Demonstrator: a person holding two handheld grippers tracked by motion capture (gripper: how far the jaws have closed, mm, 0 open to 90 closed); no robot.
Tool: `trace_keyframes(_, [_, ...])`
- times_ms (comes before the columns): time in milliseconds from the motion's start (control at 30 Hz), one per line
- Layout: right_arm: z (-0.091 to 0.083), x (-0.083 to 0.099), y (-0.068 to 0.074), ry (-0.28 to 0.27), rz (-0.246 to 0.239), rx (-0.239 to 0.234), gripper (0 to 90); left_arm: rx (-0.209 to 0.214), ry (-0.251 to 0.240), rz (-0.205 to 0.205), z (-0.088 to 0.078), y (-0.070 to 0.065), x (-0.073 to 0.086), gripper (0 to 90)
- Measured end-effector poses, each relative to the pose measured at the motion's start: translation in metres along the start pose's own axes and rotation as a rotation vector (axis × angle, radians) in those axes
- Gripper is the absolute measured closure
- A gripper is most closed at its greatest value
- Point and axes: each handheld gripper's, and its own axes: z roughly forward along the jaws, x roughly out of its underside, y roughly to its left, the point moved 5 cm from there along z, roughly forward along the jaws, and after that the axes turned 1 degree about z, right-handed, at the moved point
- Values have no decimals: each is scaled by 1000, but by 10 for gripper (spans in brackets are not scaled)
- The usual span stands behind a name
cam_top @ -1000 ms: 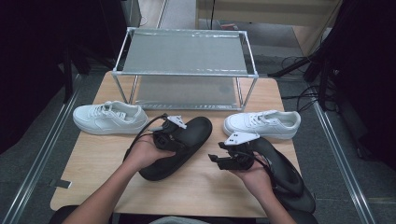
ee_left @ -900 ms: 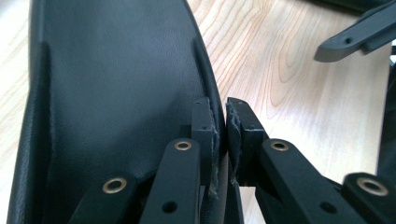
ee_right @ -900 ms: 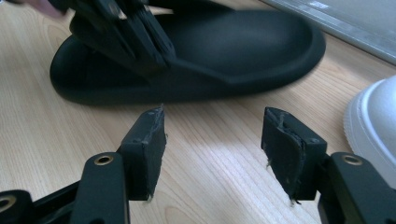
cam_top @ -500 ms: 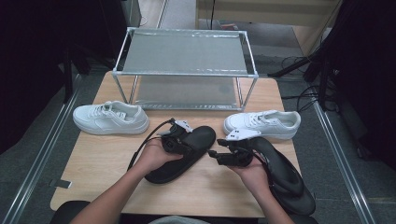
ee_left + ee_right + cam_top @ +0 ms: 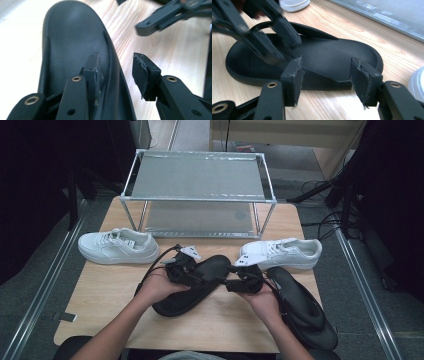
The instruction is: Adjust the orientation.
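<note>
Black flip-flop [image 5: 192, 287] lies sole-down mid-tabletop; left gripper [image 5: 117, 68] jaws, just opened, straddle its edge unclamped; right gripper [image 5: 325, 80] apart.

Black flip-flop [image 5: 192, 287] lies flat, sole down, mid-table, toe twd the rack.

Lab-style recording bay: bare wooden table [image 5: 105, 295], aluminium-frame shelf rack [image 5: 197, 175] beyond fingers, floor rails, loose cables [image 5: 320, 220], dark surround

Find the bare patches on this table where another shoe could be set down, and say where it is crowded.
Bare wood lies at the table's near-left corner, below the left white sneaker. Both rack shelves are empty. Crowded: centre and right, around both black sandals, right sneaker.
</note>
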Motion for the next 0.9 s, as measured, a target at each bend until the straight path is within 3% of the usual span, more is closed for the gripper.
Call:
trace_keyframes(233, [1, -3, -1, -6, 8, -4, 481, -13, -35, -26, -23, -5, 9, 561])
trace_keyframes(467, [5, -8, 3, -2, -3, -25, 527, -28, -50, -58, -43, -7, 30, 757])
trace_keyframes(600, [8, -11, 4, 5, -6, -39, 571, -29, -60, -106, -51, -7, 46, 856])
trace_keyframes(700, [11, -13, 6, 3, -2, -63, 660, -29, -55, -122, -52, -10, 54, 899])
trace_keyframes(833, [17, -15, 9, 32, -11, -95, 866, -45, -37, -128, -46, -12, 63, 900])
trace_keyframes(900, [21, -15, 9, 42, -17, -107, 900, -51, -28, -133, -42, -11, 67, 899])
